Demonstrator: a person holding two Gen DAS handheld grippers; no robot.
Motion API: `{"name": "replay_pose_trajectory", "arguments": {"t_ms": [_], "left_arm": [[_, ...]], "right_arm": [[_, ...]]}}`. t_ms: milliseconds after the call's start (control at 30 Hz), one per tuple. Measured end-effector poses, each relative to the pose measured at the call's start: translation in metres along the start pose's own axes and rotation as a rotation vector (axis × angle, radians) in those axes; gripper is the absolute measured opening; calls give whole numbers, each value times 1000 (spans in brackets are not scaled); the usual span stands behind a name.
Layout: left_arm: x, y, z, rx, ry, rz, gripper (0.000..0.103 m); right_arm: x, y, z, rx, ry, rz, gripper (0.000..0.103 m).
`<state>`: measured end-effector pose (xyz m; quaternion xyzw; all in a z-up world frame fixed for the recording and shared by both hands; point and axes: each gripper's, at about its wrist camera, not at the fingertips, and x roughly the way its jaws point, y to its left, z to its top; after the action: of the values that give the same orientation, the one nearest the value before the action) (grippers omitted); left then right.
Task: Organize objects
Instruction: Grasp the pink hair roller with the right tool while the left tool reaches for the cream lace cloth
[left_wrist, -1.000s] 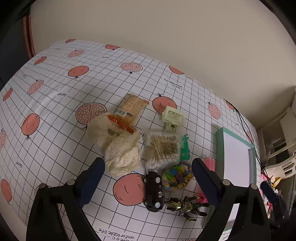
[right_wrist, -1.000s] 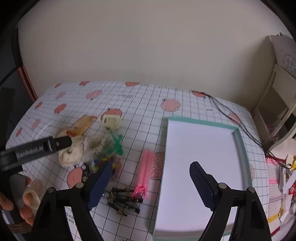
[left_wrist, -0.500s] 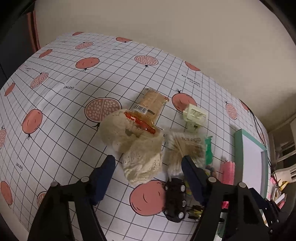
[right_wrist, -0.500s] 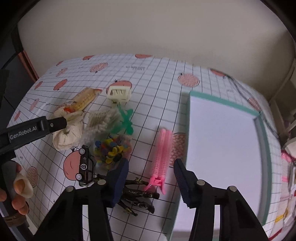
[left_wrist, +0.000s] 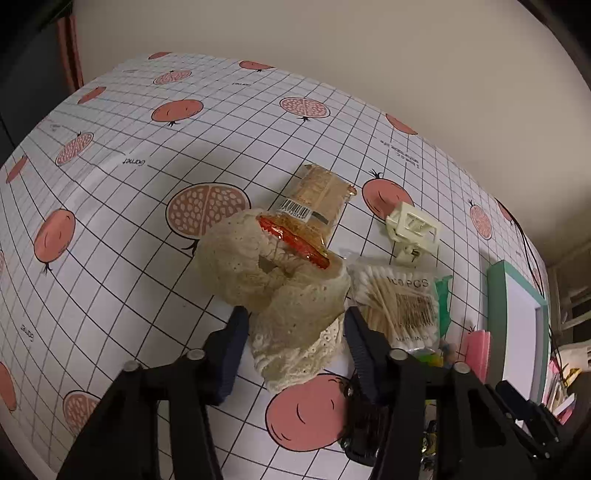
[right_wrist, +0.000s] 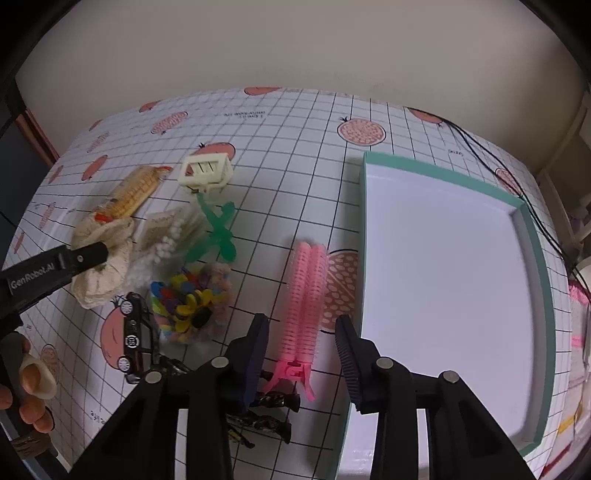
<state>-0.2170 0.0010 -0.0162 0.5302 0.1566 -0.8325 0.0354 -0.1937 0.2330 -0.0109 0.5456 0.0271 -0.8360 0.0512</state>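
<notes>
— Straddling the lace cloth (left_wrist: 295, 314) at the table's (left_wrist: 122, 229) near left, the left tongs (left_wrist: 293, 332) gaped open?
— Yes; the right tongs (right_wrist: 301, 338), equally open, flanked the pink clip (right_wrist: 304, 295). Closing might drag the snack packet (left_wrist: 314, 206) lying on the cloth.

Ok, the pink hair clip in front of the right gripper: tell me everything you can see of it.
The pink hair clip is a long plastic roller-style clip with two ridged, bristly bars side by side and a darker pink pinch hinge at its near end. It lies flat on the tablecloth, just left of the teal tray. The right gripper, open, straddles its near half; contact cannot be told.
</notes>
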Motion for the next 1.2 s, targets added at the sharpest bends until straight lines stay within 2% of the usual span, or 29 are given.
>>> {"name": "replay_pose_trajectory", "arguments": {"t_ms": [467, 933, 1000, 1200], "left_arm": [[15, 1, -4, 18, 33, 30, 32], [24, -4, -7, 35, 37, 38, 28], [24, -5, -7, 32, 36, 30, 21], [20, -8, -7, 33, 22, 23, 12]], "right_arm": [[16, 1, -3, -2, 43, -3, 31], [30, 3, -3, -11, 86, -9, 30], [30, 3, -3, -10, 86, -7, 29], [20, -1, -1, 0, 63, 8, 29]]}}
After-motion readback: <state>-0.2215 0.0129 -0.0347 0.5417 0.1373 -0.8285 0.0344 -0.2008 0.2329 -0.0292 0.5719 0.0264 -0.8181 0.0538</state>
